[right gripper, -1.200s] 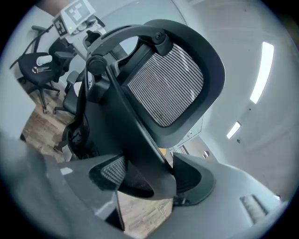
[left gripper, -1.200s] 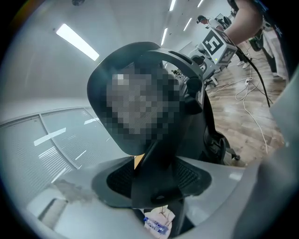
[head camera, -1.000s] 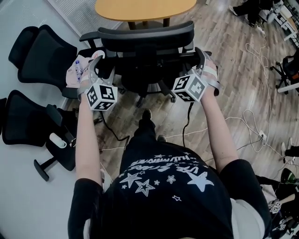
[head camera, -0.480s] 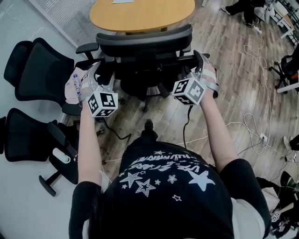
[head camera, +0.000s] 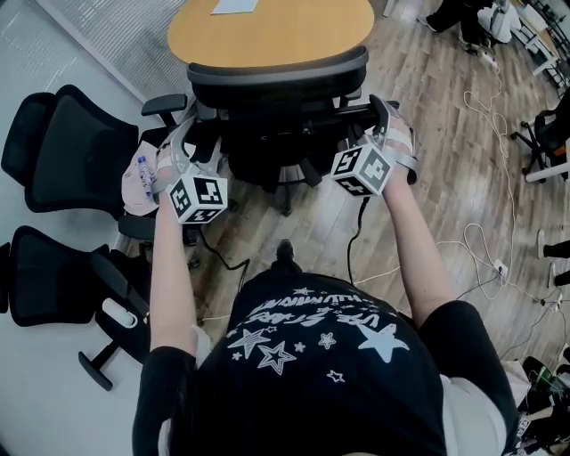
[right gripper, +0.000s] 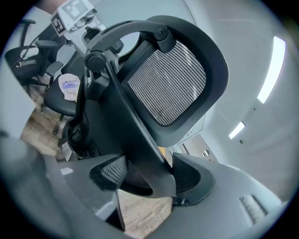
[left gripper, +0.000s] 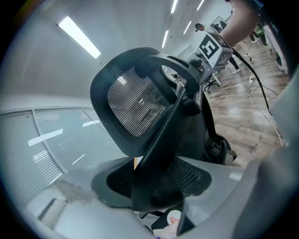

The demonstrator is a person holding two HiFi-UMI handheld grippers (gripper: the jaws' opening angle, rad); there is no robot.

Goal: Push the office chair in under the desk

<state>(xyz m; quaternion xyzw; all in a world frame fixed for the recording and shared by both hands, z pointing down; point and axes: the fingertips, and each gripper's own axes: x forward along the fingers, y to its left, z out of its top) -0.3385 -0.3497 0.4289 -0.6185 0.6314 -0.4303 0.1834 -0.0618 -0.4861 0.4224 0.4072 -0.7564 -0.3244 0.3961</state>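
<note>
A black mesh office chair [head camera: 276, 76] stands with its back to me, right in front of the oval wooden desk [head camera: 276, 31]; its headrest reaches the desk's near edge. My left gripper [head camera: 191, 135] grips the left end of the chair's back frame, and my right gripper [head camera: 381, 111] grips the right end. In the left gripper view the dark frame bar [left gripper: 161, 140] runs between the grey jaws of the left gripper [left gripper: 154, 186], below the headrest [left gripper: 135, 109]. The right gripper view shows the same bar [right gripper: 140, 144] held in the right gripper [right gripper: 149, 179].
Two more black chairs [head camera: 62, 151] [head camera: 53, 263] crowd the left side, one with a white bundle [head camera: 141, 178] on its seat. Cables [head camera: 481, 240] trail over the wooden floor at the right. A sheet of paper [head camera: 236, 7] lies on the desk.
The chair has rolled forward toward the desk, with both grippers still holding its frame. More of the desk top is in view, and the person has stepped forward behind it.
</note>
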